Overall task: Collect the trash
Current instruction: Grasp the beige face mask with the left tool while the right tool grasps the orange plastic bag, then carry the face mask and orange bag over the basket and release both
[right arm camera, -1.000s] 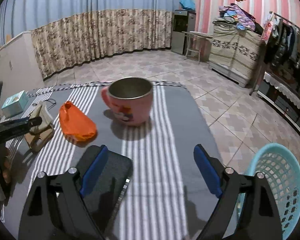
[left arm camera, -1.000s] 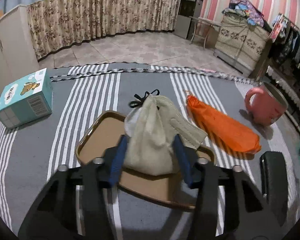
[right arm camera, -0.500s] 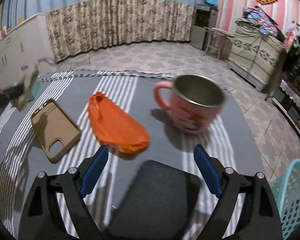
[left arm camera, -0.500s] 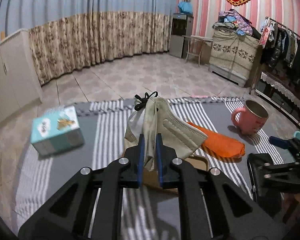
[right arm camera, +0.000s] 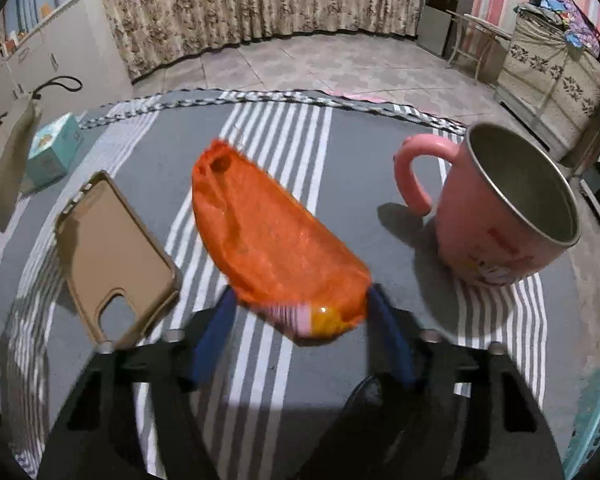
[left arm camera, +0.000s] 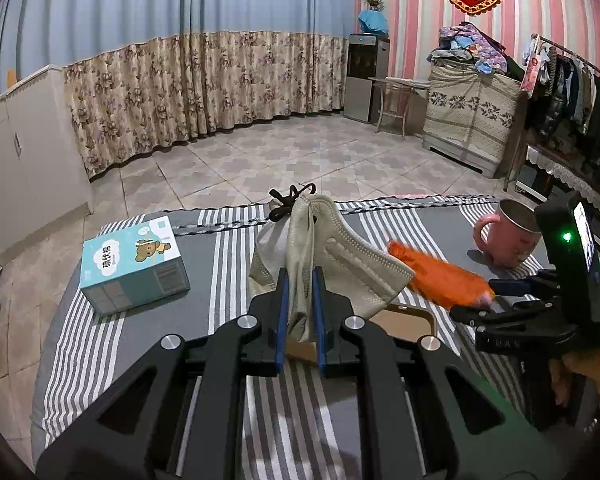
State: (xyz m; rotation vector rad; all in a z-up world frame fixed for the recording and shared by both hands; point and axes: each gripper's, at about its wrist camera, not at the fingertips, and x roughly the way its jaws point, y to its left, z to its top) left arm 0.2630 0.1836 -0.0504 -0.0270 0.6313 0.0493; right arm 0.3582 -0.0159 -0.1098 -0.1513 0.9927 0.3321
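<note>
Left hand-held gripper [left arm camera: 299, 312] clamps the face mask [left arm camera: 328, 256]; right hand-held gripper [right arm camera: 300, 320] is closing around the orange wrapper [right arm camera: 272, 240] between its jaws; next, lift it clear

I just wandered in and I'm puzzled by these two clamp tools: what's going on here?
A person is clearing trash off a striped cloth with a gripper in each hand. The left gripper is shut on a beige face mask and holds it above the cloth. The right gripper is closing around the near end of an orange wrapper. A pink mug, a tan phone case and a tissue box sit untouched.
</note>
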